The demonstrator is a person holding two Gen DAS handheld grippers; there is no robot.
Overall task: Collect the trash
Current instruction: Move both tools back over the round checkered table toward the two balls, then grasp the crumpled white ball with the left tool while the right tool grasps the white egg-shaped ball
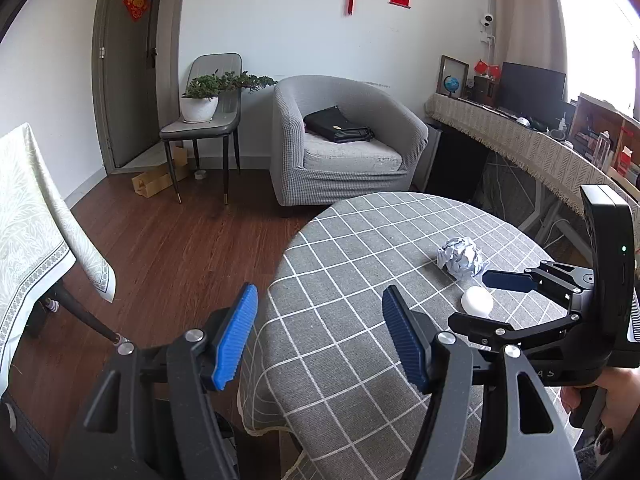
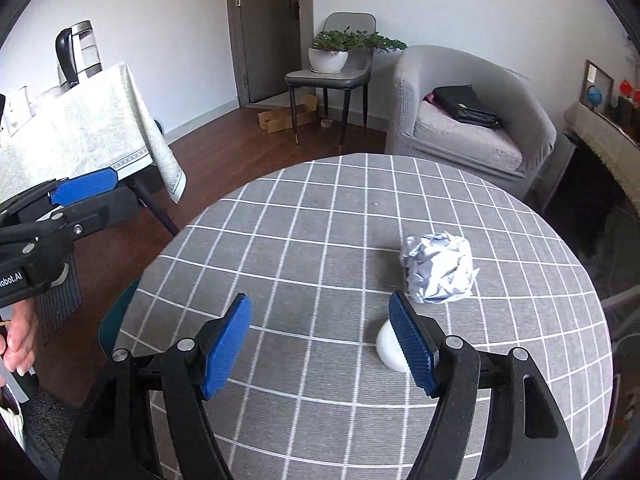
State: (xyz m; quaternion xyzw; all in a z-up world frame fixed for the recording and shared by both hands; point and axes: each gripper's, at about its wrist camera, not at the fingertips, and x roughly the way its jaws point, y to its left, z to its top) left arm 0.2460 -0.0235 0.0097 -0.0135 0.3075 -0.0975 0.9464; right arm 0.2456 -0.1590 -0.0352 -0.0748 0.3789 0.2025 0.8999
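The left gripper (image 1: 316, 340) hangs at the near left edge of the round table (image 2: 304, 216), its blue pads spread apart with nothing between them. The right gripper (image 2: 320, 344) sits over the near part of the checked cloth, pads likewise apart and empty; its right finger partly covers a small white cup (image 2: 390, 350). In the left wrist view that cup (image 1: 477, 300) lies between the right gripper's two fingers (image 1: 506, 280) without visible contact. It looks like a short cup, but which way its mouth faces cannot be told.

Just beyond the cup, slightly right, rests a crumpled paper ball (image 2: 440, 268), white with bluish folds, roughly round with no clear long axis, a loose flap sticking out to its right.

Farther off stand a grey armchair (image 2: 472, 120) holding a black bag (image 2: 464, 106), and left of it a chair with a potted plant (image 2: 332, 50).
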